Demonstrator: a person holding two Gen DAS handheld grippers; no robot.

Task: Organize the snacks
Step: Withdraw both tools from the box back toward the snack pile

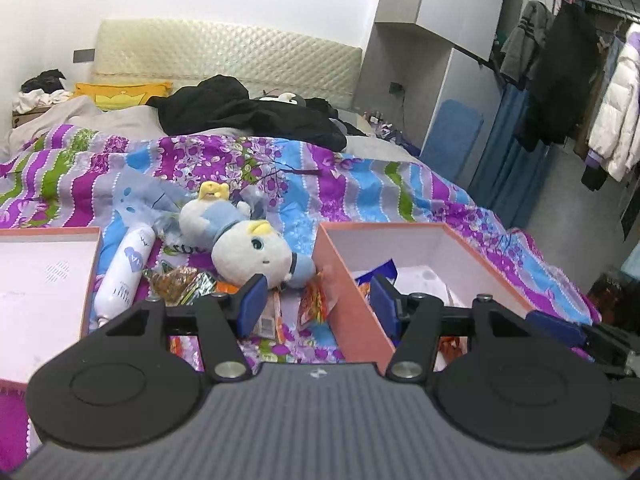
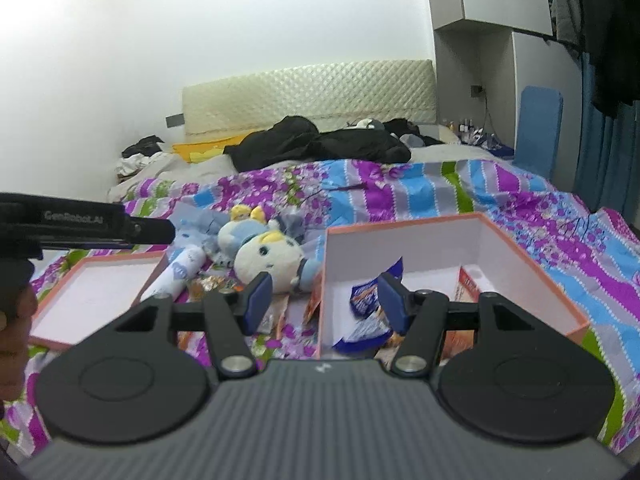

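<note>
Lying loose on the flowered bedspread (image 1: 360,184), between the shallow lid (image 1: 44,280) and the deeper pink box (image 1: 360,292): several snack packets (image 1: 180,284), crinkled foil and plastic, with a few more packets (image 2: 364,304) already resting inside the box. Judging these as very light, soft and a little slippery, so likely bending or sliding under the pads; pinching a flat sealed edge or a corner, not the puffed middle, to avoid crushing what is inside. Sinking a bit into the soft bedding too, probably, so pressing down may push a packet away. Holding nothing at present: left hand-held gripper (image 1: 316,300) standing about half open above the gap beside the box wall, right hand-held gripper (image 2: 324,304) equally half open over the box's near corner. Crowding the packets: a plush toy (image 1: 248,248) and a white bottle (image 1: 124,276), touching or overlapping some of them. Hiding the nearest packets behind both gripper bodies, so counting them is not possible; printing on the wrappers staying too blurred to read, and the box's near interior partly cut off.
</note>
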